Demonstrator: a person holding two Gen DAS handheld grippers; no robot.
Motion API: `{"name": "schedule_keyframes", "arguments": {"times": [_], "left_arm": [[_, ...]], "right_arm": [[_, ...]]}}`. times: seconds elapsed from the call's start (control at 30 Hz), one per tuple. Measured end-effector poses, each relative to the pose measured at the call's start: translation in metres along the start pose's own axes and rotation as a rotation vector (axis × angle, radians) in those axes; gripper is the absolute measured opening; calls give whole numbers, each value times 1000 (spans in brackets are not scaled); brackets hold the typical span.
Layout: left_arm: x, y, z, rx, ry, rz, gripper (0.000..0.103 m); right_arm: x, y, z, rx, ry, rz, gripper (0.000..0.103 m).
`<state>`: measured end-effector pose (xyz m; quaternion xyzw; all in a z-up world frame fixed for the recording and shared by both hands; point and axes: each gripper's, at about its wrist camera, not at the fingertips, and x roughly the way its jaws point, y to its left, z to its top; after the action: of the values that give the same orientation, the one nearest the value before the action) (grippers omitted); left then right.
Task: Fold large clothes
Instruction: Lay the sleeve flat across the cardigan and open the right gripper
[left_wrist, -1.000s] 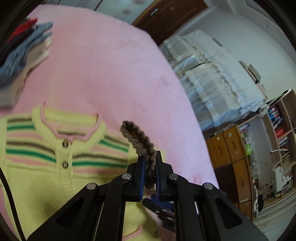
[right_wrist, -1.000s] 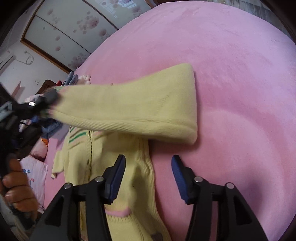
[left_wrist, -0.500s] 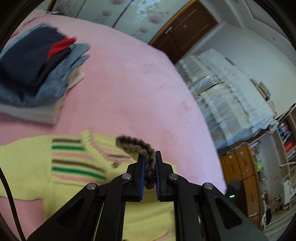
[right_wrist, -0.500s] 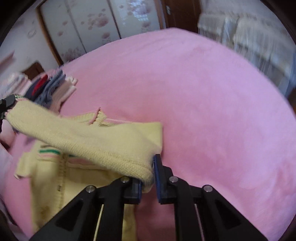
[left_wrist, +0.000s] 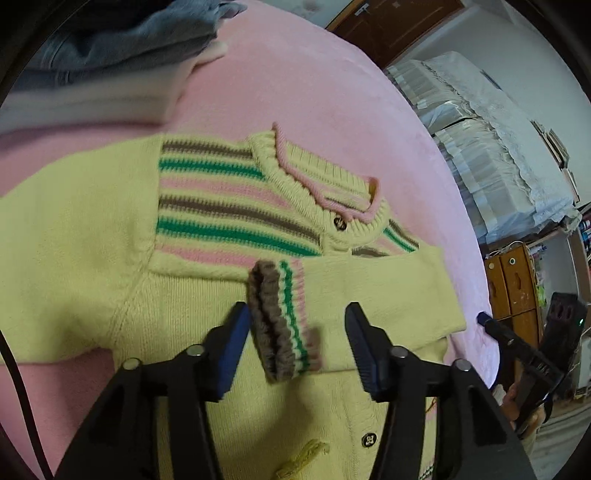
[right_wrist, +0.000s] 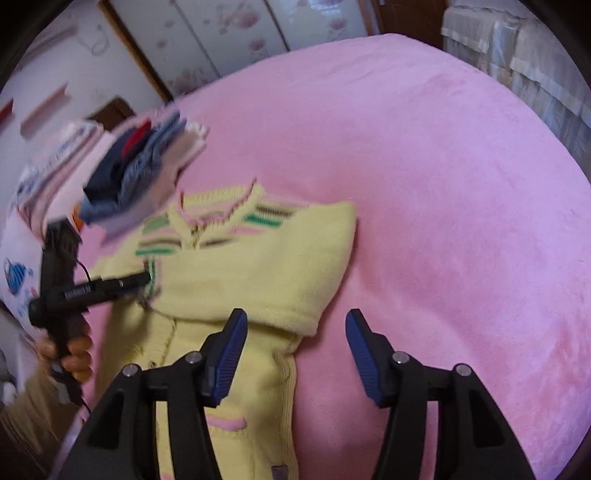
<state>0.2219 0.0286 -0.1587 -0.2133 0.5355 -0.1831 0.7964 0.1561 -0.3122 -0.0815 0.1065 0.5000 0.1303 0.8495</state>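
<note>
A yellow knit cardigan (left_wrist: 92, 236) with green, brown and pink stripes lies flat on the pink bed cover (left_wrist: 314, 92). One sleeve is folded across its chest, and the brown striped cuff (left_wrist: 280, 325) lies just in front of my open, empty left gripper (left_wrist: 295, 343). In the right wrist view the cardigan (right_wrist: 258, 266) shows with the folded sleeve's bend (right_wrist: 306, 317) close ahead of my open, empty right gripper (right_wrist: 295, 350). The left gripper (right_wrist: 92, 288) shows there at the cuff.
A stack of folded clothes (left_wrist: 110, 55) sits on the bed beyond the cardigan's collar; it also shows in the right wrist view (right_wrist: 140, 166). Covered furniture (left_wrist: 498, 140) and wooden cabinets (left_wrist: 517, 288) stand past the bed's right edge. The other gripper (left_wrist: 524, 350) is at the right.
The left gripper carried the cuff across the chest, laid it down and opened. The right gripper closed on the sleeve's bend, then let go and opened.
</note>
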Motion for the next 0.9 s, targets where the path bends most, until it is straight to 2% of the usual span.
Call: {"name": "schedule_keyframes", "arguments": {"times": [0.13, 0.17, 0.2, 0.23, 0.33, 0.37, 0.4, 0.43, 0.57, 0.6, 0.67, 0.73, 0.8, 0.87, 0.9], "left_arm": [[14, -3, 11, -2, 26, -5, 52], [16, -3, 12, 0, 32, -4, 38], [20, -4, 15, 5, 41, 0, 14], [20, -4, 15, 8, 54, -9, 10], [17, -13, 18, 36, 35, 12, 9], [16, -18, 20, 54, 23, 26, 9], [12, -24, 24, 77, 3, 44, 8], [8, -25, 25, 87, -12, 53, 8], [6, -20, 34, 105, -40, 116, 8], [14, -13, 35, 92, -17, 140, 10], [25, -6, 33, 88, 19, 154, 13], [21, -7, 31, 98, 16, 165, 16], [9, -12, 28, 104, 8, 212, 36], [-6, -19, 24, 112, -37, 261, 48], [-14, -23, 22, 116, -67, 275, 51]], "right_arm": [[3, -15, 26, 85, -50, -33, 60], [12, -18, 33, 104, -49, -41, 60], [21, -14, 35, 119, -45, -38, 60], [32, -17, 38, 141, -34, -33, 60], [65, -29, 48, 185, 16, -66, 60], [80, -32, 50, 194, 49, -54, 56], [86, -33, 46, 193, 69, -36, 24], [92, -31, 46, 176, 84, -34, 8], [80, -8, 47, 50, -33, -139, 8], [82, -4, 46, 29, -46, -167, 8], [99, -5, 46, 5, -1, -225, 16], [100, -5, 45, -1, 14, -248, 25], [88, -6, 45, 20, 2, -245, 27], [68, -3, 44, 29, -41, -246, 27], [58, 2, 43, 22, -68, -233, 27]]}}
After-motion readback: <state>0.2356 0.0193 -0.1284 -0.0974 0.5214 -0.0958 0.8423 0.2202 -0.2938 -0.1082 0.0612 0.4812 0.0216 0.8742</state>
